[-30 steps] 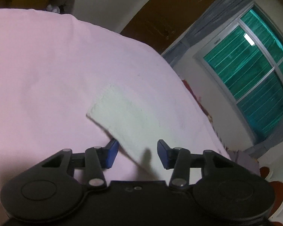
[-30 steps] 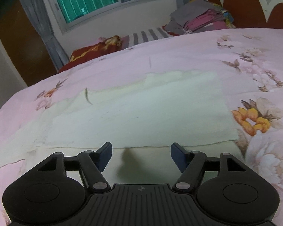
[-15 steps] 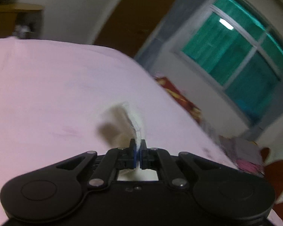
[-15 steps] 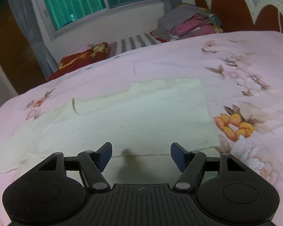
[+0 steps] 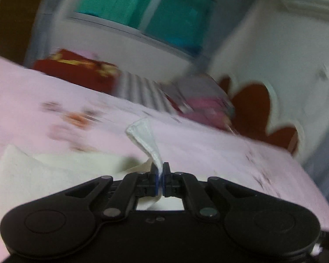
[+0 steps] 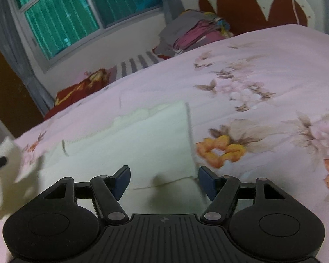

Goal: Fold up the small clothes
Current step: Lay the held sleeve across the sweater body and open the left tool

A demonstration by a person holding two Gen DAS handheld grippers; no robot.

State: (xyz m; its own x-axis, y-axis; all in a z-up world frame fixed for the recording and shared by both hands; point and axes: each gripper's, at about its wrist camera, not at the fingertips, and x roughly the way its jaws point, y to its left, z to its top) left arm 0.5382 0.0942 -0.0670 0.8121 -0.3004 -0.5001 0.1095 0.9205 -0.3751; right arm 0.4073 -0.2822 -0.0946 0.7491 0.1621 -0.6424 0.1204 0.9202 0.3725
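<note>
A: What is the left gripper (image 5: pixel 161 178) doing?

B: Its jaws are pressing together on a hemmed corner of the white cloth (image 5: pixel 145 138), and that corner is standing up above the fingertips. The rest of the cloth is lying below it on the pink bedspread (image 5: pixel 219 149). This view is blurring, so fine detail is hard to read.

A: And the right gripper (image 6: pixel 163 180)?

B: Its jaws are standing wide apart with nothing between the blue pads (image 6: pixel 120 180). It is hovering over the near edge of the cloth (image 6: pixel 142 140), which is lying mostly flat on the flowered bedspread (image 6: pixel 263 70). The cloth's left end is lifting at the left edge of the picture.

A: Are there any baskets or boxes holding things?

B: I am seeing none. Only a pile of clothes (image 6: pixel 195 32) is sitting loose at the head of the bed, beside the headboard (image 6: pixel 252 4), with a red pillow (image 6: pixel 81 87) and a striped pillow (image 6: pixel 133 63) lying under the window (image 6: pixel 76 15).
</note>
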